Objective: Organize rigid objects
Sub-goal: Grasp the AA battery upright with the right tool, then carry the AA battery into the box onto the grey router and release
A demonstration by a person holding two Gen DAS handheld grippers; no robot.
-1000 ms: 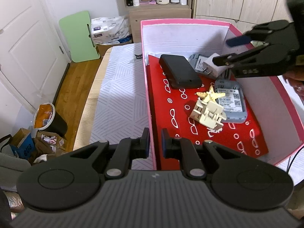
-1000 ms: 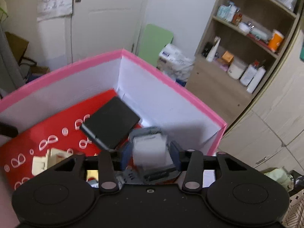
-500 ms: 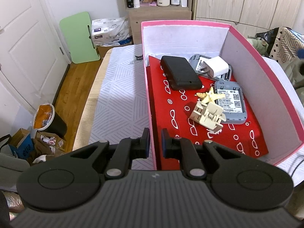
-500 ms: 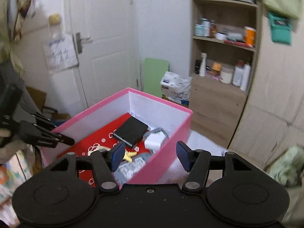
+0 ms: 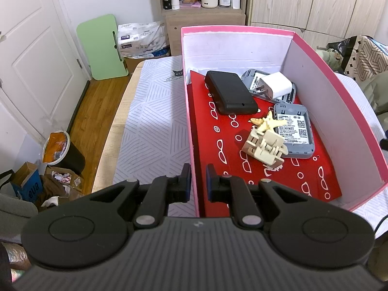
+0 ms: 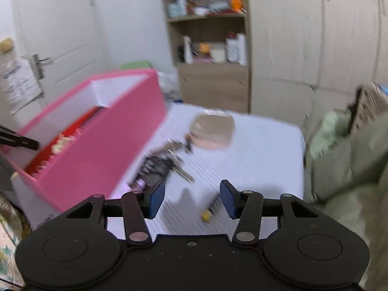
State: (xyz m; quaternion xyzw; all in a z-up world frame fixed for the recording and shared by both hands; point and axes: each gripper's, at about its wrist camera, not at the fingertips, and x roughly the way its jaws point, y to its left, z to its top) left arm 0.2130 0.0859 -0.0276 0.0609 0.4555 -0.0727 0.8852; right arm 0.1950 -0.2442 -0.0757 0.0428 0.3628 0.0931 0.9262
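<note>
Jaws of the left gripper [image 5: 196, 181] pinched the pink box [image 5: 191, 126] wall; the right gripper [image 6: 191, 200], empty, was closing over a small yellow-capped tube [image 6: 210, 209] beside the box. Judged step: fetching the next item; next, descend and straddle it

black plastic left gripper [image 5: 196, 183], right gripper [image 6: 192, 198]: blue pads, silver pivot screws, round housings.
</note>
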